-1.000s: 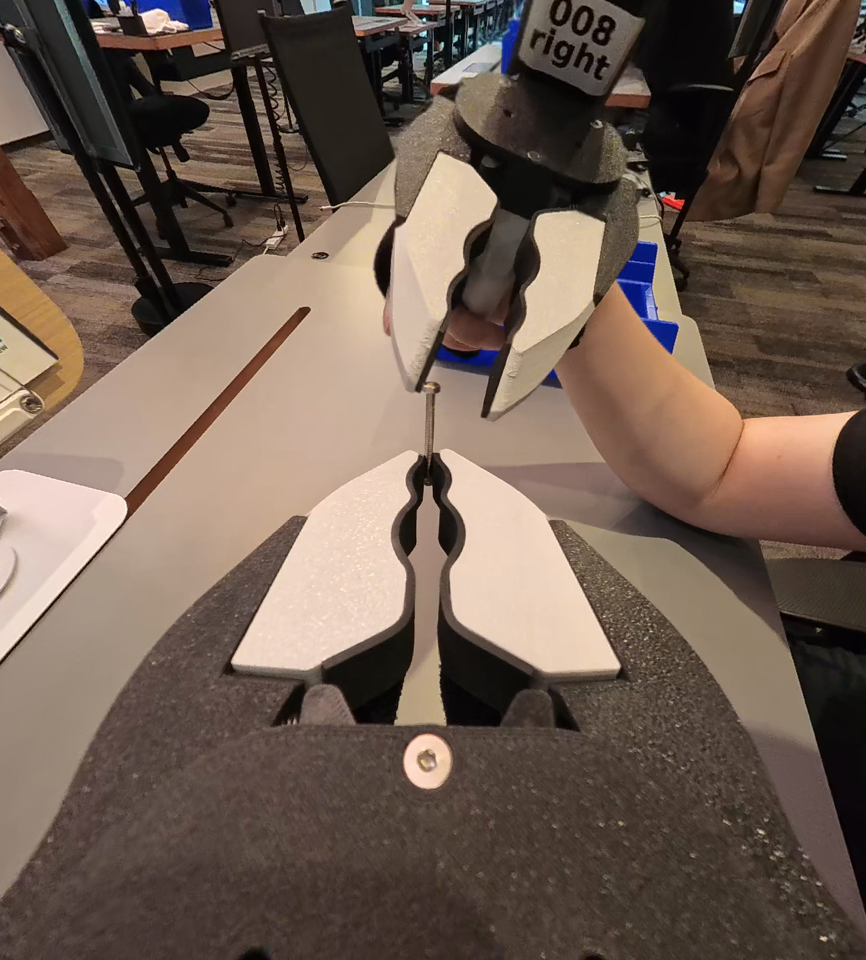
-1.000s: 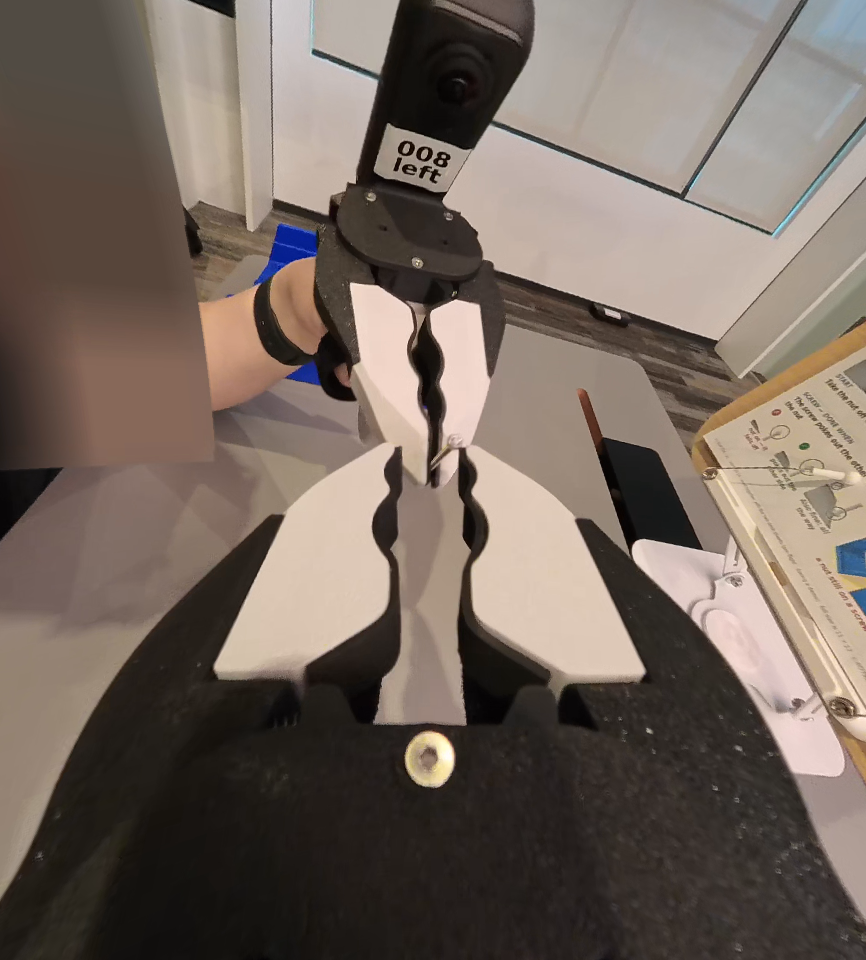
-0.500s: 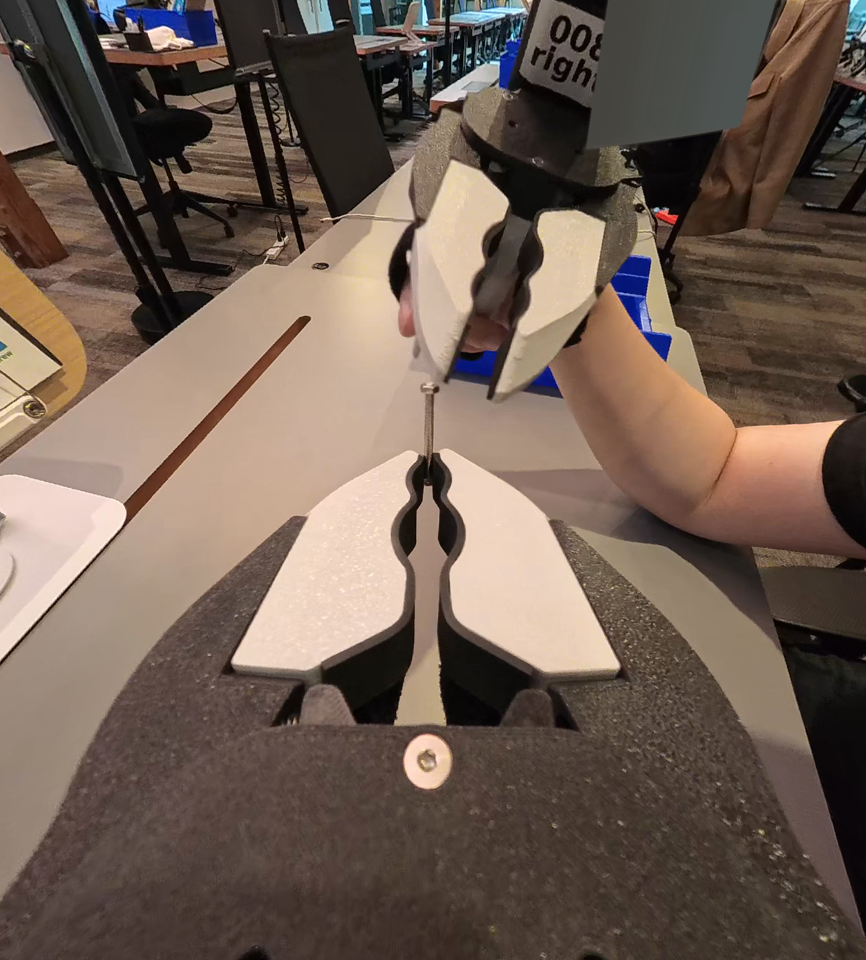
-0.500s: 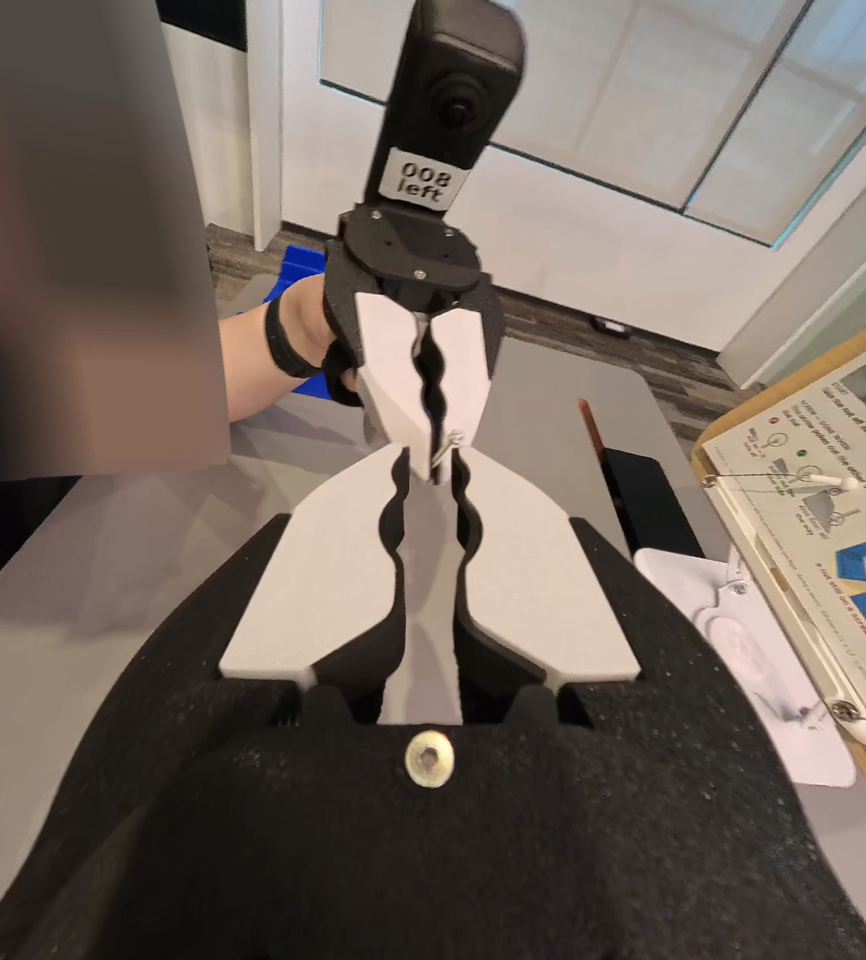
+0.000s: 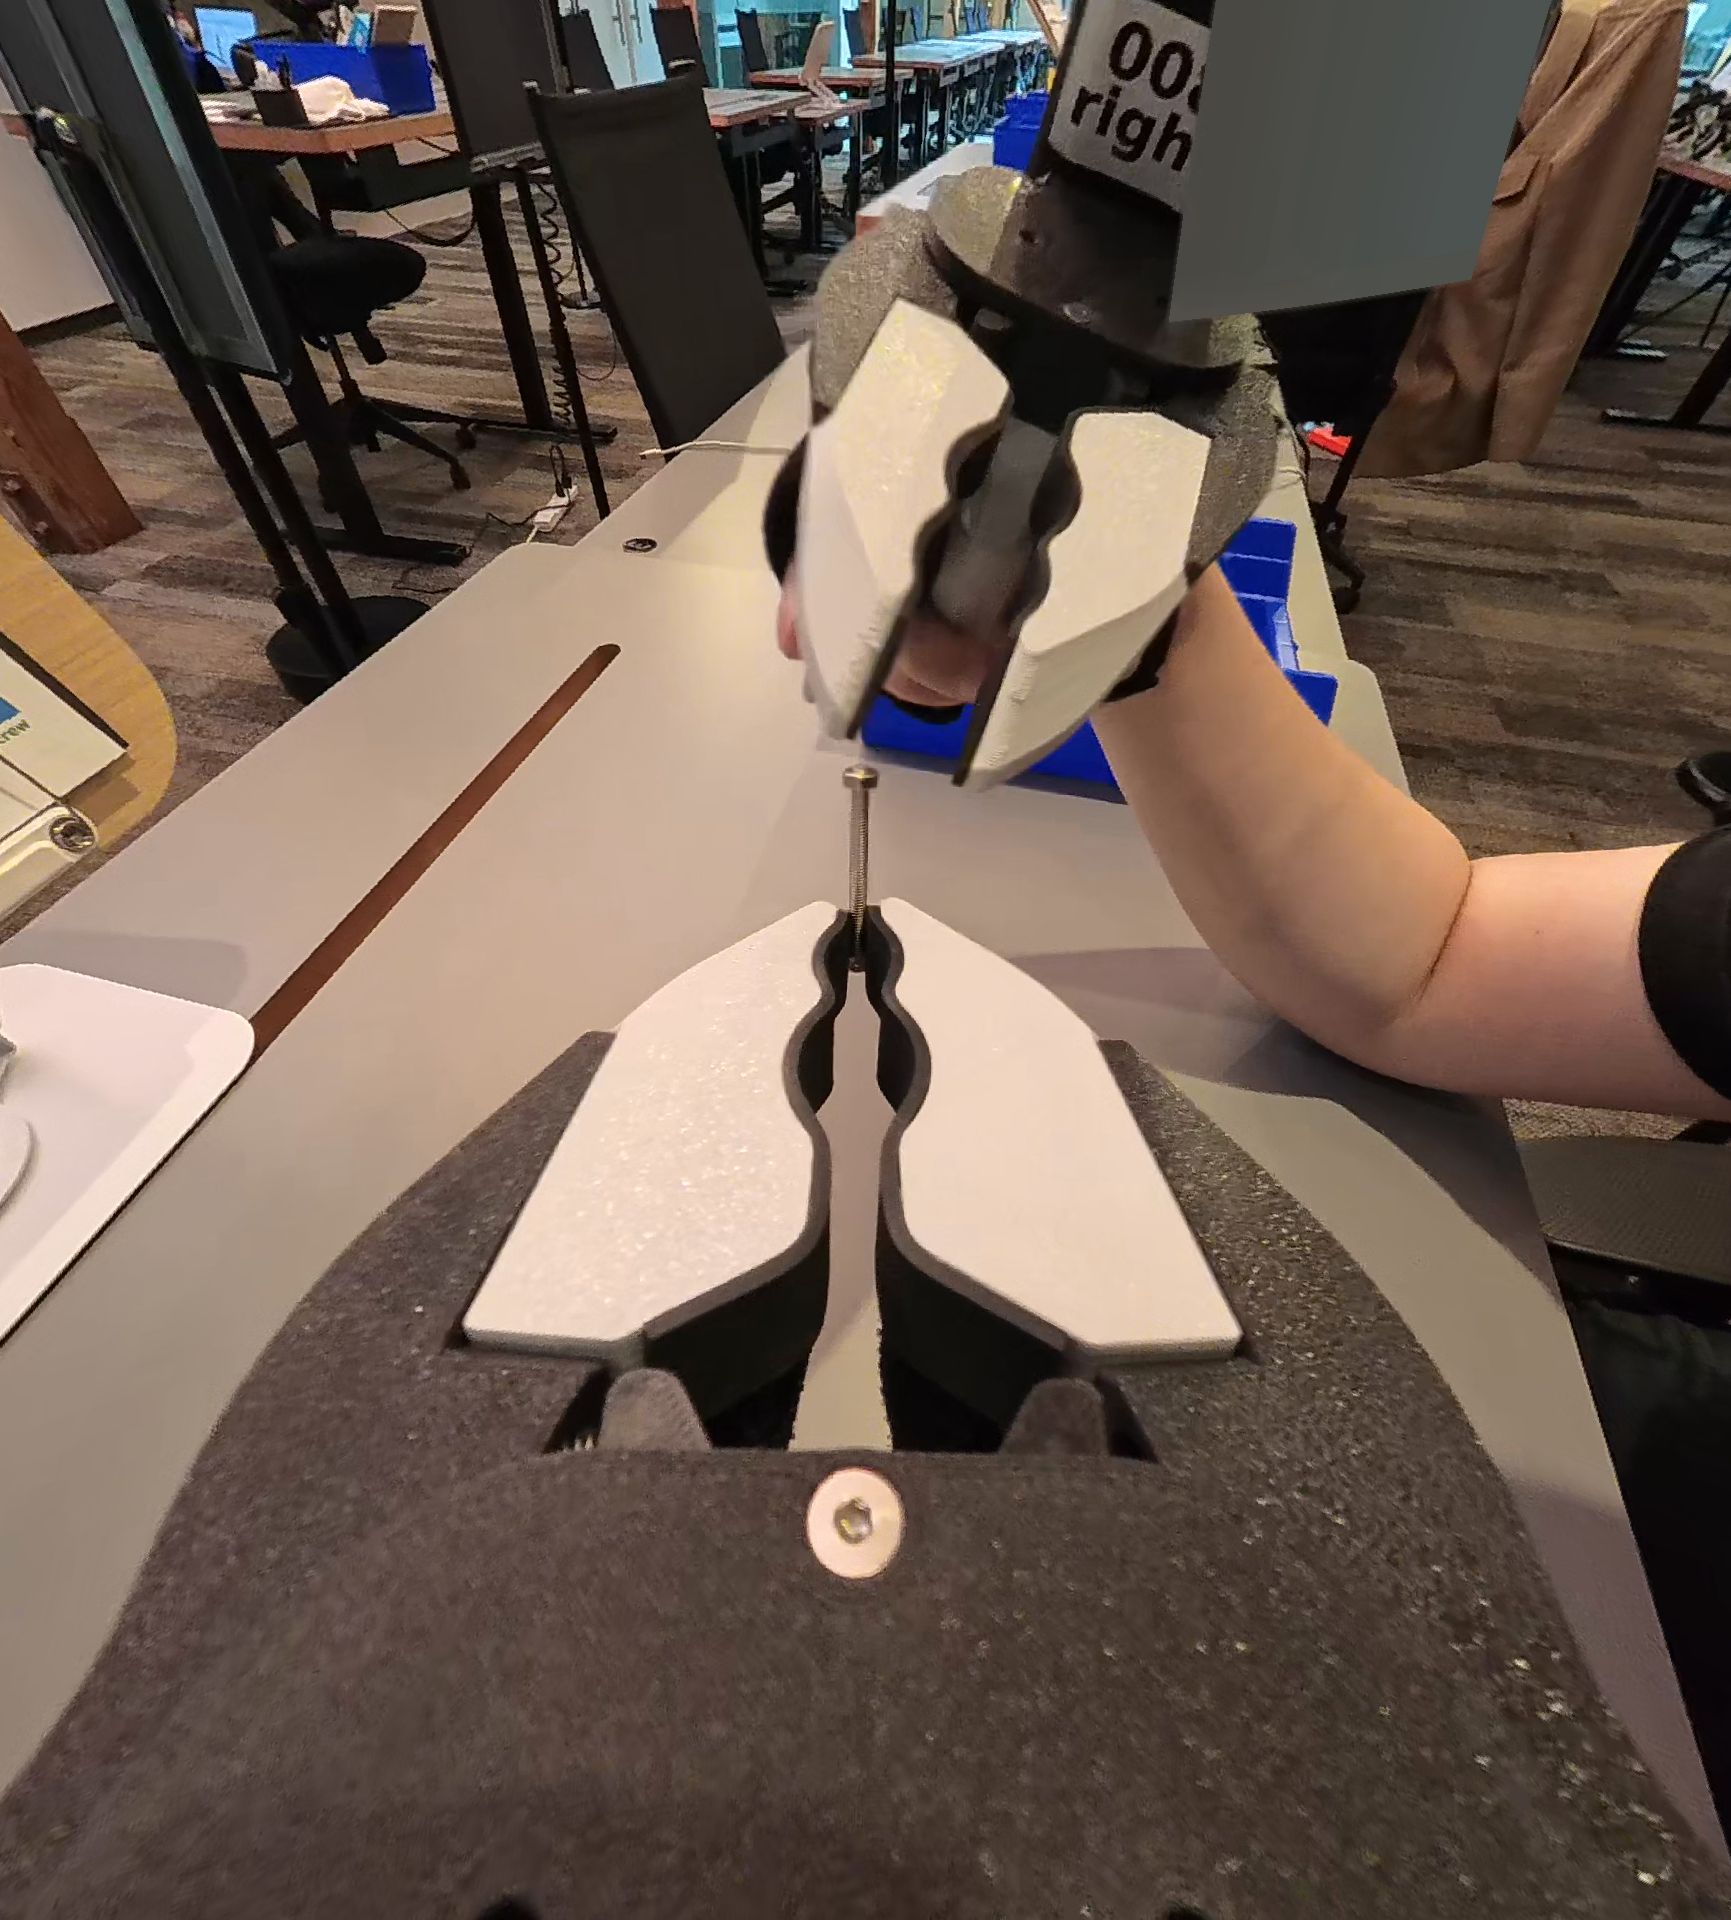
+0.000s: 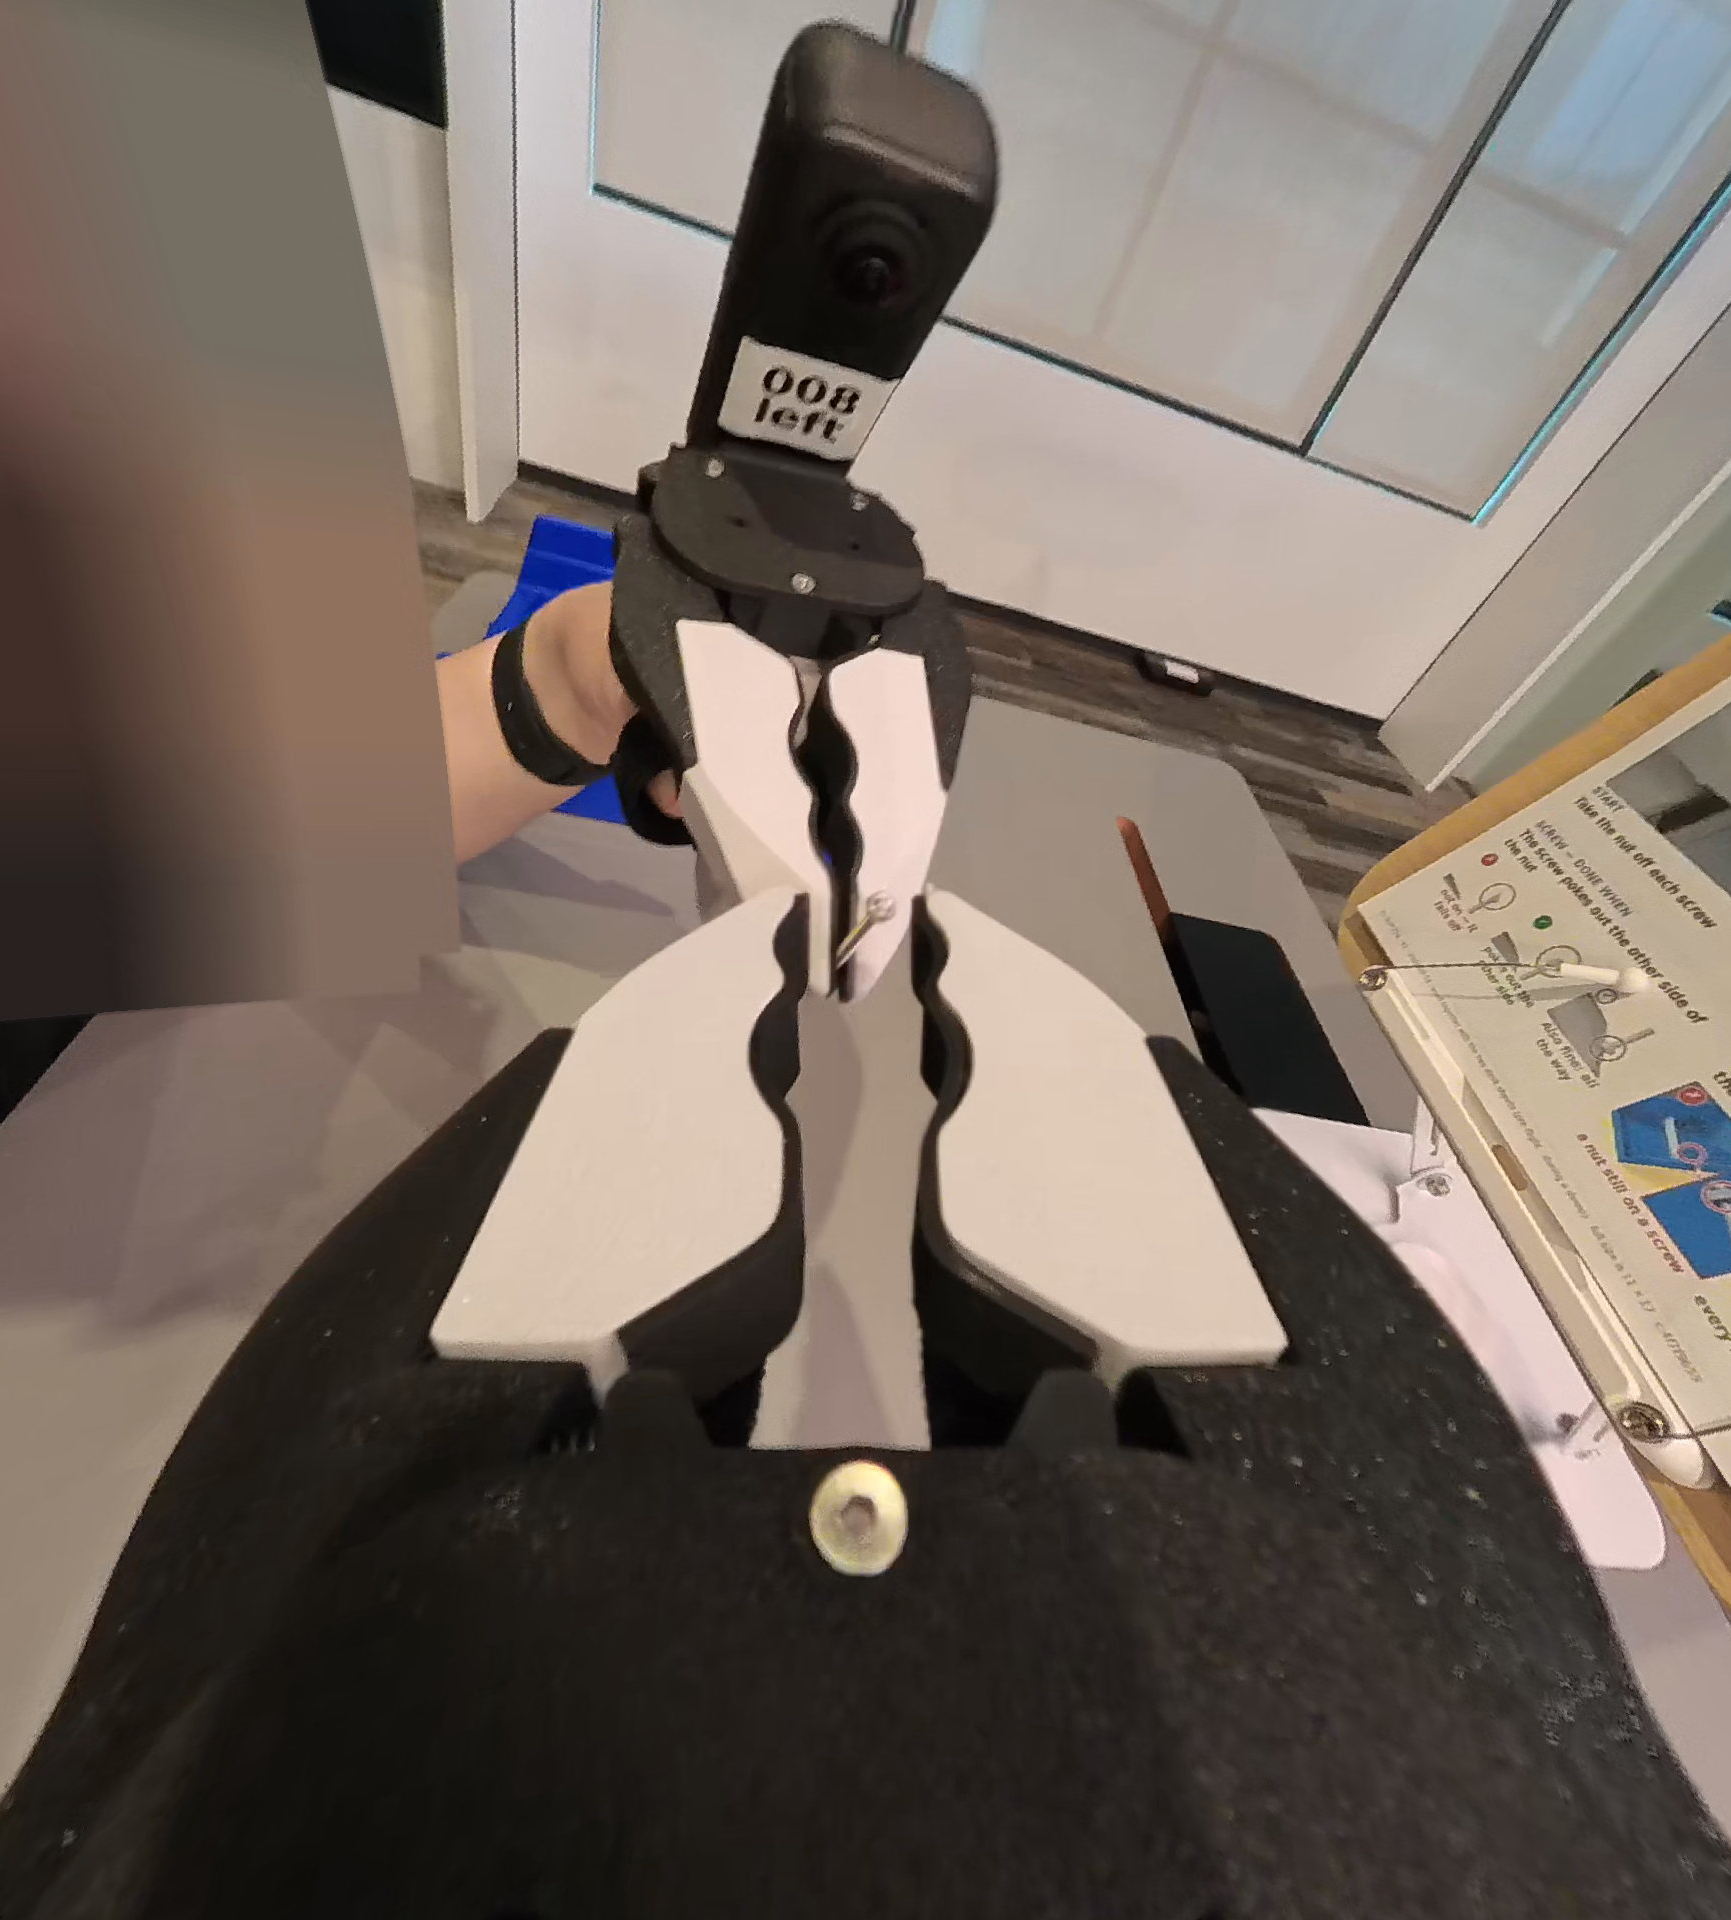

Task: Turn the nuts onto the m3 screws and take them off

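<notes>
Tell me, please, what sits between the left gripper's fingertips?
The left gripper pinches the lower end of a thin screw, head pointing away. The clamped tip is hidden; no nut shows on the exposed shaft.

Left gripper (image 5: 859,914) pinches screw (image 5: 858,842) below right gripper (image 5: 908,753)

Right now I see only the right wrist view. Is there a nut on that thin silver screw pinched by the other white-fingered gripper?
Observer: The left wrist view shows the thin silver screw side-on, with its shaft bare. I see no nut on it.
Operator: Are my own fingers around it?
Observer: No. The right gripper is open, with its tips just past the screw's head and apparently not touching it.
Operator: Is anything behind my hand?
Observer: Yes, a blue plastic bin sits on the grey table right behind that gripper.
</notes>
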The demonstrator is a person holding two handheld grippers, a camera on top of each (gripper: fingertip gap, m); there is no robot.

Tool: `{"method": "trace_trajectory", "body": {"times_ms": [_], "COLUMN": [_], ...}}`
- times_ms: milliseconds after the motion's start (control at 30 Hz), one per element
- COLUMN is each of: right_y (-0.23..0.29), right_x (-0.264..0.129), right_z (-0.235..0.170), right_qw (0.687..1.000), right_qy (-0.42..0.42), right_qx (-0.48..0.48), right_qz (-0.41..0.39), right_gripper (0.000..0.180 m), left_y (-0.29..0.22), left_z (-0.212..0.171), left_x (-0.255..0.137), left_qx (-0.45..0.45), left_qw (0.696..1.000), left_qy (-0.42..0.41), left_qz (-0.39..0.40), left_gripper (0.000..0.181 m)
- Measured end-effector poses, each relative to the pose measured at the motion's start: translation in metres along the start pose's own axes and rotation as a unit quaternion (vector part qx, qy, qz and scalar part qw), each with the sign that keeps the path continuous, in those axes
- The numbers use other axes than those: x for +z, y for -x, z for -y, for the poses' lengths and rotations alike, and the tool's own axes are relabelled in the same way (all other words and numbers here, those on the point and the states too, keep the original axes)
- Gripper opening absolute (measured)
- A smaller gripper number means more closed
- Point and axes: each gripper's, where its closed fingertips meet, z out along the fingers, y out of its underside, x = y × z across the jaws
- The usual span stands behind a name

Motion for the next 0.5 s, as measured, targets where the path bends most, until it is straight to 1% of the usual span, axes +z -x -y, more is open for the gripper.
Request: {"method": "trace_trajectory", "body": {"times_ms": [67,133,233,300,400,500], "right_y": [0.0,0.006,0.006,0.009,0.002,0.0], "right_x": [0.004,0.008,0.006,0.003,0.001,0.005], "right_z": [0.002,-0.004,-0.008,-0.01,-0.006,-0.003], "right_qw": [1.0,1.0,1.0,0.999,1.0,1.0], "right_qy": [-0.01,0.009,0.024,0.028,0.012,-0.002], "right_qx": [0.002,-0.001,-0.011,-0.004,-0.001,0.0], "right_qz": [0.003,0.021,0.014,0.028,0.011,0.007], "right_gripper": [0.022,0.021,0.022,0.013,0.015,0.022], "left_y": [-0.002,-0.001,0.0,0.003,0.002,-0.001], "left_z": [-0.001,-0.001,-0.001,0.0,0.0,0.0], "left_x": [0.001,0.002,0.0,-0.002,-0.002,0.0], "left_qx": [0.004,0.007,0.005,0.0,-0.002,0.004], "left_qw": [1.0,1.0,1.0,1.0,1.0,1.0], "left_qy": [0.003,0.005,0.003,0.0,-0.001,0.002], "left_qz": [-0.001,0.002,0.003,0.007,0.003,0.0], "left_gripper": [0.002,0.002,0.002,0.002,0.002,0.002]}}
